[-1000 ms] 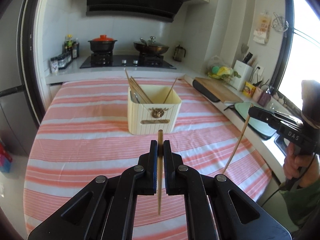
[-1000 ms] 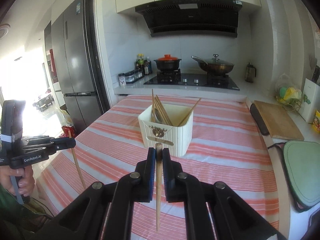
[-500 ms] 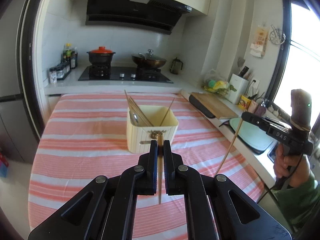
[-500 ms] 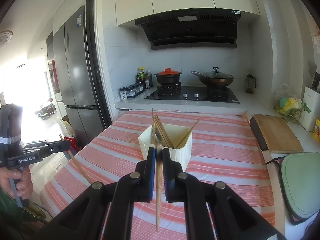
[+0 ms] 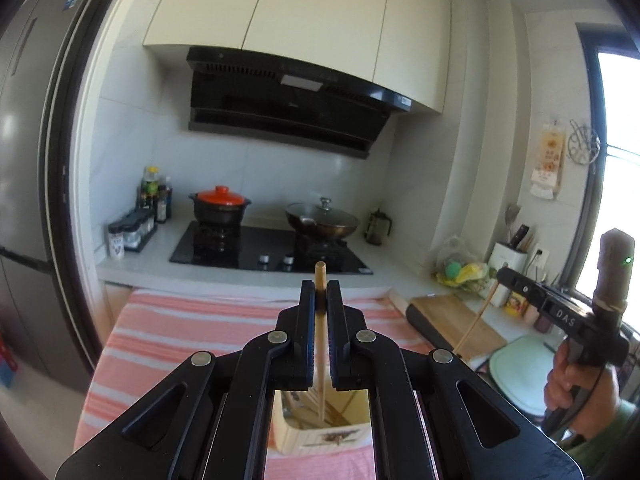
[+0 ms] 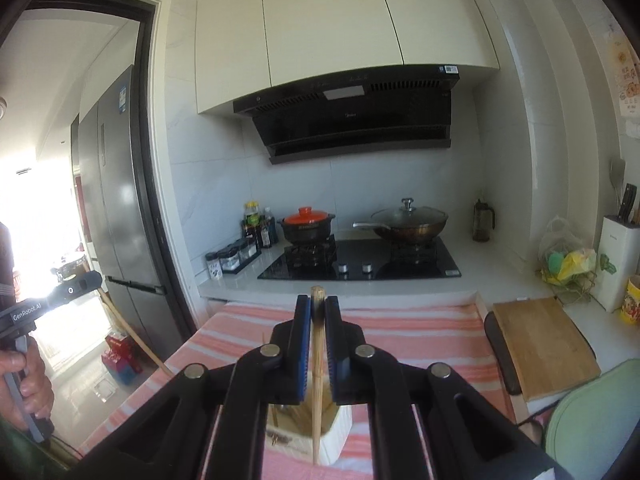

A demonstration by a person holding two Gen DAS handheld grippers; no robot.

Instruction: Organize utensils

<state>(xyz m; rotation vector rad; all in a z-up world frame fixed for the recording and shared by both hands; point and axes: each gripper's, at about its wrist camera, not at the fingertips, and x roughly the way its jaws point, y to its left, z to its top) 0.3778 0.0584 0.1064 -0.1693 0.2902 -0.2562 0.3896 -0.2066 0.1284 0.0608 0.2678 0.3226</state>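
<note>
Utensil box [image 5: 320, 428] now nearer, striped tablecloth [image 5: 192, 332]

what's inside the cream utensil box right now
In the left wrist view, the cream box shows several wooden sticks leaning inside, and the chopstick held by the left gripper hangs over its opening. The gripper frame covers most of the box.

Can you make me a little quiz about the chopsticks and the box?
1. True or false: each gripper, left and right, is shut on a chopstick.
2. What does the left chopstick hang over?
A. the holder
B. the cutting board
C. the wok
3. What colour is the pot lid on the stove?

Key: 1 true; 2 A; 3 red.
</note>
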